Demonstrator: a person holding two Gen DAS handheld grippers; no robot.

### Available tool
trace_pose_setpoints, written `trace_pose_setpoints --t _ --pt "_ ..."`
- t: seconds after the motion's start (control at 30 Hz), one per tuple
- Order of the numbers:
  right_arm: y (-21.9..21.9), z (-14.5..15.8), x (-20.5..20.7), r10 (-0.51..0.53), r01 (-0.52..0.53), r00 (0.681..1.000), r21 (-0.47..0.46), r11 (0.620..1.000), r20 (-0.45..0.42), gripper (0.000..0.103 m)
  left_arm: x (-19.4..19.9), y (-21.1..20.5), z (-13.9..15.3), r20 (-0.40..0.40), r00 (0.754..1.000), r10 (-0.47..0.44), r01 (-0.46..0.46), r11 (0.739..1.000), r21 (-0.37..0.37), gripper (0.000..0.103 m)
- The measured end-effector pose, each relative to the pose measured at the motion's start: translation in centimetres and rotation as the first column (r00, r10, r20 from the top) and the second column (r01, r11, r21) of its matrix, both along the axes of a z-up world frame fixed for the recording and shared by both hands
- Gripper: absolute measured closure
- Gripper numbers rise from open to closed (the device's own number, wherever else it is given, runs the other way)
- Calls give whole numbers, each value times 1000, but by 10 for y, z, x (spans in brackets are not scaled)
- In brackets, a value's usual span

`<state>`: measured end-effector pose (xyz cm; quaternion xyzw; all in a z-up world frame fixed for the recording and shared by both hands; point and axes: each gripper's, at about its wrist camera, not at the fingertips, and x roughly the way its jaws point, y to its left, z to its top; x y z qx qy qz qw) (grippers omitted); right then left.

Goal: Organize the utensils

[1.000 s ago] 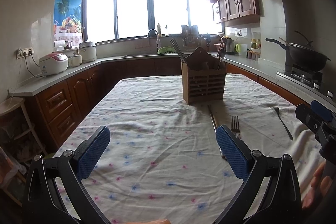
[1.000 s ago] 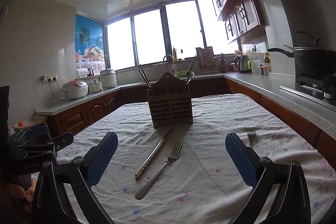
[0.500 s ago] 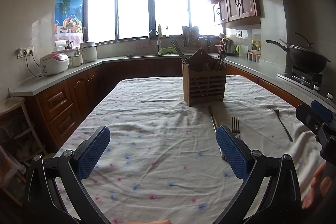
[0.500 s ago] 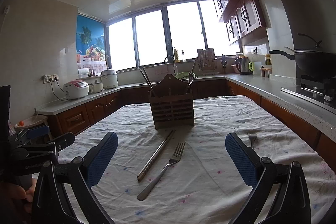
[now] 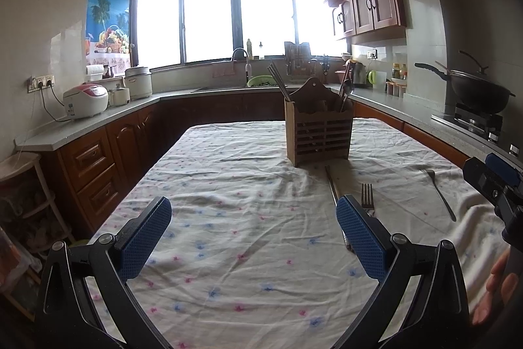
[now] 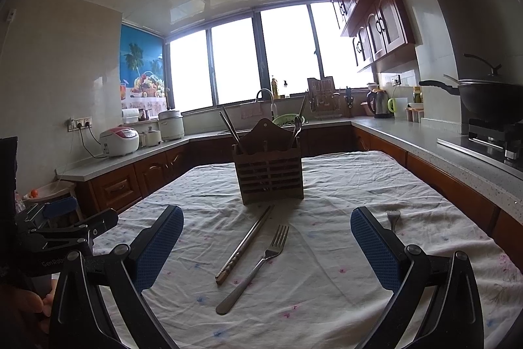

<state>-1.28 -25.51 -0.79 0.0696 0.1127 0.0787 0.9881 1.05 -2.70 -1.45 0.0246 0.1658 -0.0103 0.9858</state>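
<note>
Slightly nearer: fork (image 6: 258, 267) before right hand-held gripper (image 6: 267, 246)

In the left wrist view, a blue finger pad (image 5: 359, 237) covers the silver fork's (image 5: 367, 197) handle and the lower metal chopsticks (image 5: 330, 182). In the right wrist view, another pad (image 6: 376, 251) hides the handle of the second fork (image 6: 392, 219), and what stands inside the slatted wooden utensil holder (image 6: 268, 175) is too dark to tell.

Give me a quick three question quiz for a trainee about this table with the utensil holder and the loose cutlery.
1. True or false: both grippers are open.
2. How many forks lie loose on the tablecloth?
3. Which lies nearer the wooden holder: A the chopsticks, B the right-side fork?

Key: 1 true, the left gripper and right gripper hold nothing. 2 two, counting the middle fork. 3 A.
</note>
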Motion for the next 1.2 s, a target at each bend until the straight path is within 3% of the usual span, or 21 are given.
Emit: trace_pose_setpoints --t 1.2 --pt "2 4 3 21 -21 1000 5 1000 1 0 4 0 2 -5 1000 0 0 1000 1 0"
